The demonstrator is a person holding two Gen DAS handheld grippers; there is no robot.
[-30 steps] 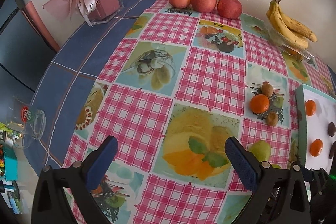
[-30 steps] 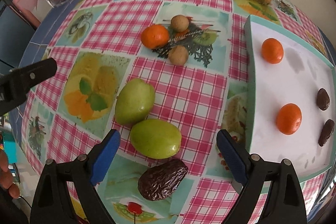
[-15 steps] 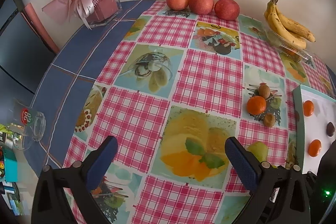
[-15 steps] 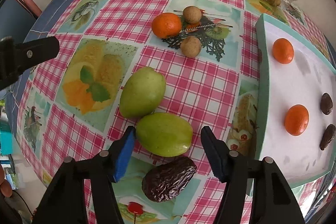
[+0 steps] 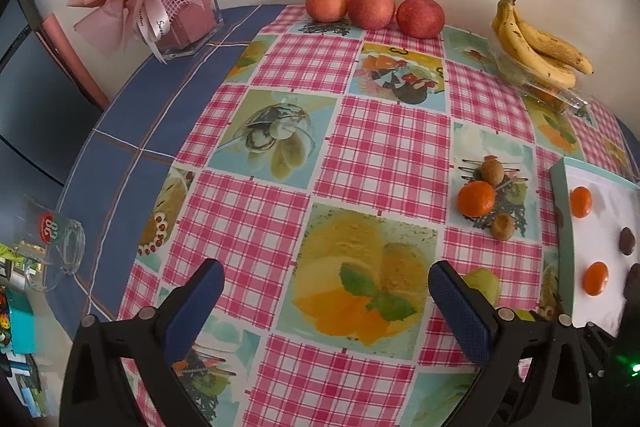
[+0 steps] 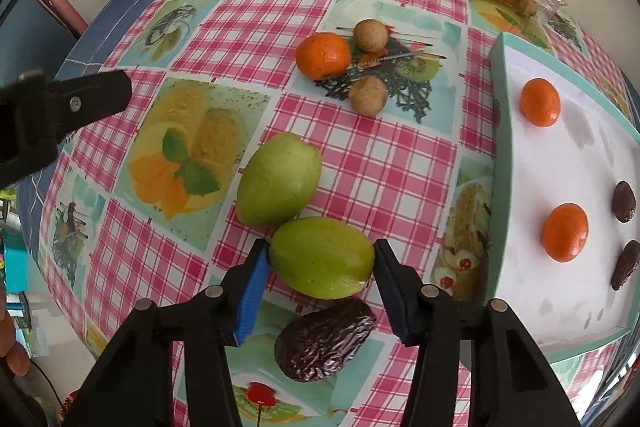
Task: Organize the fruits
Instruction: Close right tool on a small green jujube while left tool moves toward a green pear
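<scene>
Across the round tabletop (image 6: 400,163) with its pink-checked, fruit-printed cloth, most of the loose fruit is not yet sorted. At my right stands the shallow white tray with a mint-green rim (image 6: 498,187), already holding two small orange mandarins and two dark dates. My right gripper (image 6: 320,267) has just been closing: a second ago its jaws stood wide above the nearer smooth green oval fruit (image 6: 322,257), and now both blue pads sit against its two sides, gripping it while it rests on the cloth. It lies just beside a second green fruit (image 6: 278,179) and just above a wrinkled dark brown date (image 6: 324,339). I judge the pick is secured, so the lift toward the tray is what comes next. My left gripper (image 5: 324,303) hangs with its jaws spread and empty over the printed orange-slice square. Farther back, one loose orange mandarin (image 6: 323,55) and two small brown kiwis wait untouched.
</scene>
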